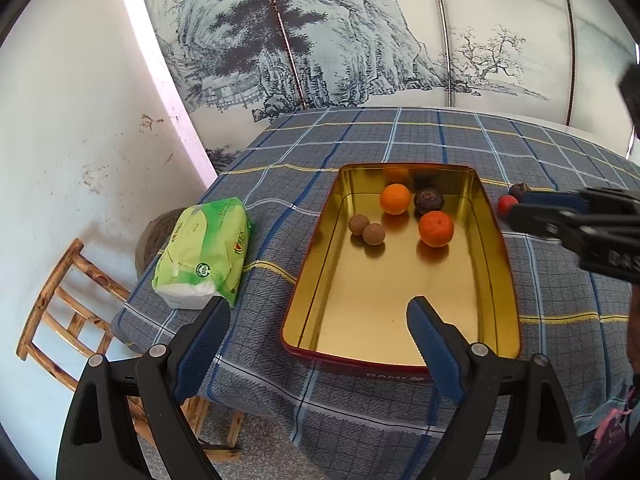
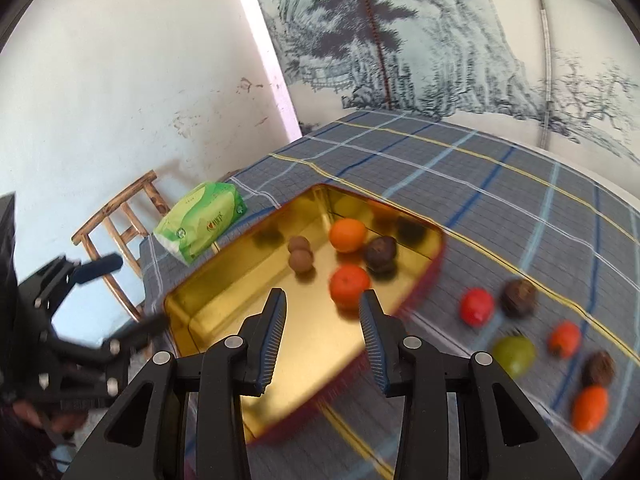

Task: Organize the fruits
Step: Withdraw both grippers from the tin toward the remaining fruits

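Jaws on our right gripper (image 2: 323, 312) stand narrow and empty above the tin (image 2: 224, 280), its oranges (image 2: 349, 286) just ahead.

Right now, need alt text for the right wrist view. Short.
A gold-lined tin on a plaid tablecloth holds two oranges, two small brown fruits and a dark wrinkled one, with the empty right gripper above its near end. Six more blurred fruits lie on the cloth to its right; a green tissue pack and the left gripper sit left.
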`<action>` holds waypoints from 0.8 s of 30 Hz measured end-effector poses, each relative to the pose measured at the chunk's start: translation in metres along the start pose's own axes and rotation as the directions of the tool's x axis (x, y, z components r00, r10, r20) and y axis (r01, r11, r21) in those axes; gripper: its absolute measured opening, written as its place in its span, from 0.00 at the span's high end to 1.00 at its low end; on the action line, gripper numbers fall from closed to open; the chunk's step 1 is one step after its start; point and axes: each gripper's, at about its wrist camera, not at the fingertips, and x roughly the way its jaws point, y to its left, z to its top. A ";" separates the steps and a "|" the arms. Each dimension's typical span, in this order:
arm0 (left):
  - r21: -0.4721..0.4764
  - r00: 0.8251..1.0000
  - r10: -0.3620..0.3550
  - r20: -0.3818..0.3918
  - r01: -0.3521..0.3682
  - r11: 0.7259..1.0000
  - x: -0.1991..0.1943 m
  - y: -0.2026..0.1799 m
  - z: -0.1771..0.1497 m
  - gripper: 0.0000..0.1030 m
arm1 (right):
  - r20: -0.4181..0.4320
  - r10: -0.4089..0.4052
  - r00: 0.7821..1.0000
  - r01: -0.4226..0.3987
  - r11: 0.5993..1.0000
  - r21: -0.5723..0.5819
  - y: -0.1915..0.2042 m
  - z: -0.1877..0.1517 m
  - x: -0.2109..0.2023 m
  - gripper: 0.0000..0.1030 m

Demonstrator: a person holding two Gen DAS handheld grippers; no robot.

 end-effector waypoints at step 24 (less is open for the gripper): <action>0.215 0.999 -0.033 0.023 0.027 0.976 -0.024 -0.102 0.015 0.11 | -0.116 -0.449 0.886 0.460 0.819 0.342 -0.223 -0.135 -0.127 0.41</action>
